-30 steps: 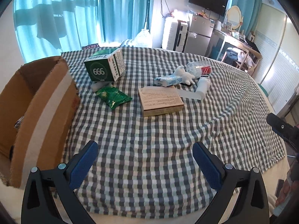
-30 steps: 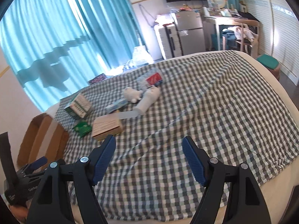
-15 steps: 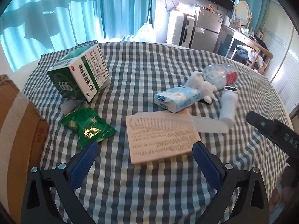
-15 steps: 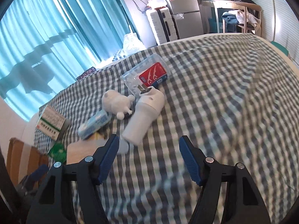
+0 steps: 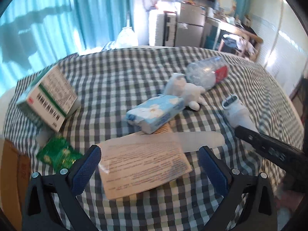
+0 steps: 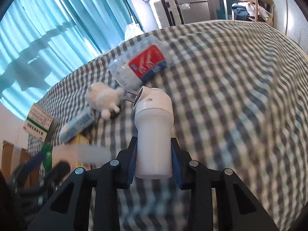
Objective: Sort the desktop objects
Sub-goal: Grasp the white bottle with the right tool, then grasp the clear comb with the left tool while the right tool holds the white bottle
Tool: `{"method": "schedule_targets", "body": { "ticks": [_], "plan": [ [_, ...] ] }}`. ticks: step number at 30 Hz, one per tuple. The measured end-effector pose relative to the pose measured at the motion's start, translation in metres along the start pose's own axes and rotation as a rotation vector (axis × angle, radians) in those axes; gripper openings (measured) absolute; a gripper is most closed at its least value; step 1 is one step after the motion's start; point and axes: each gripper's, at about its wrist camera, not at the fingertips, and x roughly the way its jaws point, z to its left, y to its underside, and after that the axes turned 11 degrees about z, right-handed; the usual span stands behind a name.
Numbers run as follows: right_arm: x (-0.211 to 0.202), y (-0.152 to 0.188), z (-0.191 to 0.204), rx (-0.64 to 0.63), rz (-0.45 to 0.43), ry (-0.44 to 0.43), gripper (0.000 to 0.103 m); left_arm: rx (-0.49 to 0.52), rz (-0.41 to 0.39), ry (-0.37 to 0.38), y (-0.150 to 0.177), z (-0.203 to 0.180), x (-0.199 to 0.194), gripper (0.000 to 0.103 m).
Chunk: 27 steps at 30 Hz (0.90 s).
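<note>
My right gripper (image 6: 153,151) is shut on a white plug-in device (image 6: 153,132) with metal prongs; it also shows in the left wrist view (image 5: 236,113), lying on the checked cloth. My left gripper (image 5: 147,167) is open, its blue pads on either side of a flat tan box (image 5: 142,165). Beyond the box lie a blue tissue pack (image 5: 156,113), a white plush toy (image 5: 186,92) and a clear bag with a red label (image 5: 207,75). A green-white carton (image 5: 48,98) and a green packet (image 5: 57,154) lie at the left.
A cardboard box (image 5: 11,182) stands at the left table edge. A white flat strip (image 5: 200,140) lies by the tan box. The right gripper's black arm (image 5: 269,150) reaches in from the right. The checked cloth (image 6: 231,77) stretches away to the right.
Both grippers moved forward toward the objects. The right gripper closed on the white plug-in device. The left gripper came close over the tan box and stayed open.
</note>
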Motion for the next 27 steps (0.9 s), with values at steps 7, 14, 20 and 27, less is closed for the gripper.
{"method": "schedule_targets", "body": {
  "ticks": [7, 14, 20, 27],
  "plan": [
    [-0.033, 0.057, -0.040, 0.053, 0.044, -0.025, 0.032, 0.333, -0.015, 0.039, -0.016, -0.043, 0.011, 0.103],
    [-0.042, 0.073, -0.035, 0.063, 0.065, -0.049, 0.032, 0.526, 0.027, -0.013, -0.027, -0.063, 0.029, 0.065],
    [-0.047, 0.074, -0.036, 0.086, 0.070, -0.063, 0.032, 0.517, 0.185, 0.016, -0.028, -0.056, 0.030, 0.002],
    [-0.066, 0.082, -0.040, 0.095, 0.048, -0.063, 0.032, 0.342, 0.223, 0.085, 0.019, -0.021, 0.009, 0.002]
  ]
}}
